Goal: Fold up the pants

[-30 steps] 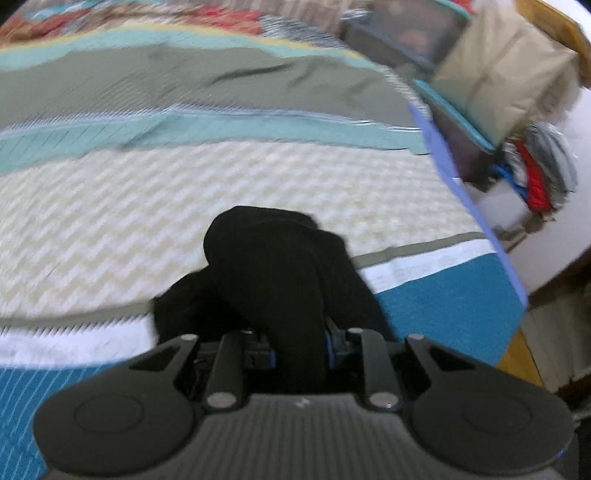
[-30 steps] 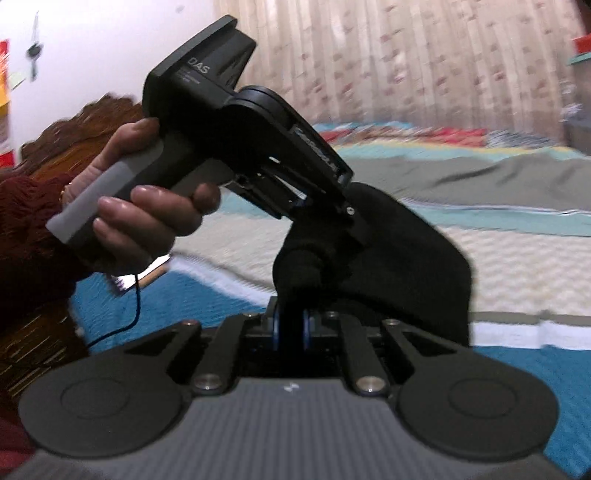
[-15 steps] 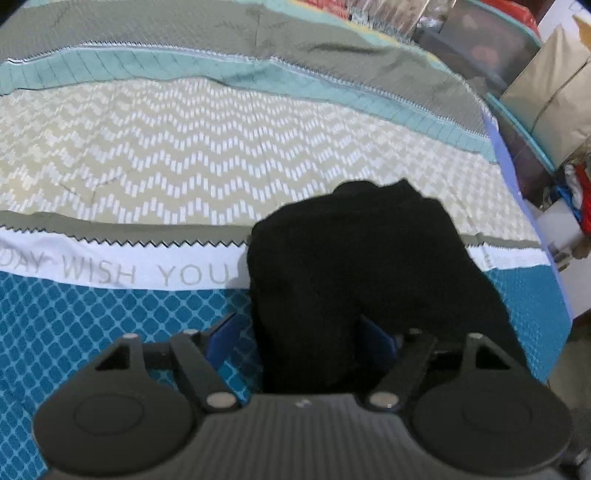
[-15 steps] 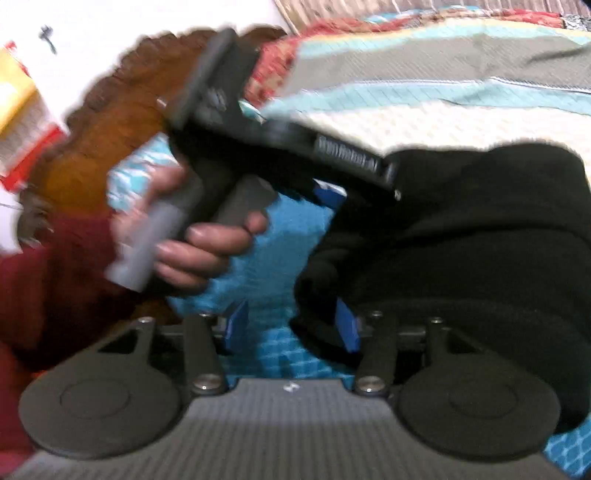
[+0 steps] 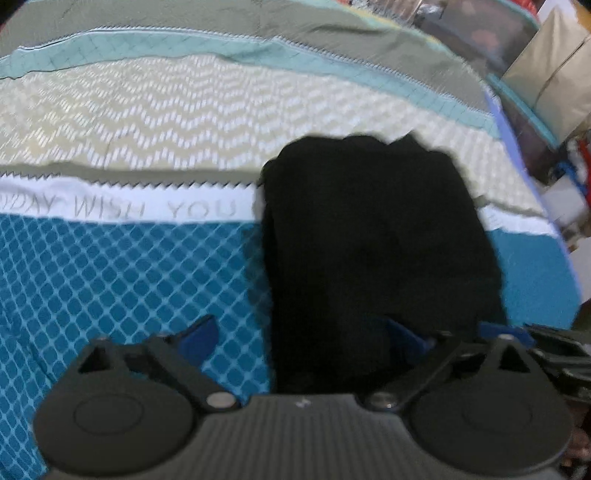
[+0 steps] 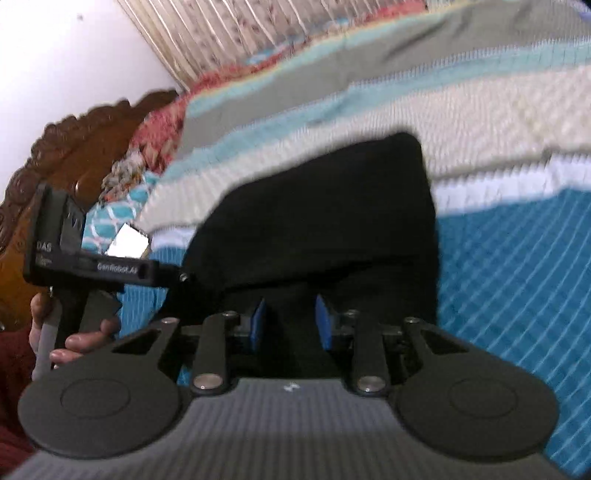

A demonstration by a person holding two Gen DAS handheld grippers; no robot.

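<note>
The black pants (image 5: 373, 236) lie folded in a thick bundle on the patterned bedspread (image 5: 122, 266), across its white and blue bands. My left gripper (image 5: 303, 336) is open wide, its blue pads (image 5: 199, 332) apart, with the near end of the bundle between them. In the right wrist view the pants (image 6: 325, 221) fill the middle. My right gripper (image 6: 290, 325) is open, with its blue pads (image 6: 258, 325) on either side of a fold of black cloth. The left gripper (image 6: 92, 269) and the hand holding it show at the left there.
A carved wooden headboard (image 6: 55, 155) and a curtain (image 6: 258, 33) stand behind the bed in the right wrist view. Storage boxes and a beige cushion (image 5: 546, 74) sit beyond the bed's right edge (image 5: 517, 155) in the left wrist view. Striped bedspread stretches beyond the pants.
Both grippers have opened from a tight pinch on the pants. The bundle has come down from the air onto the bedspread and now lies flat.
</note>
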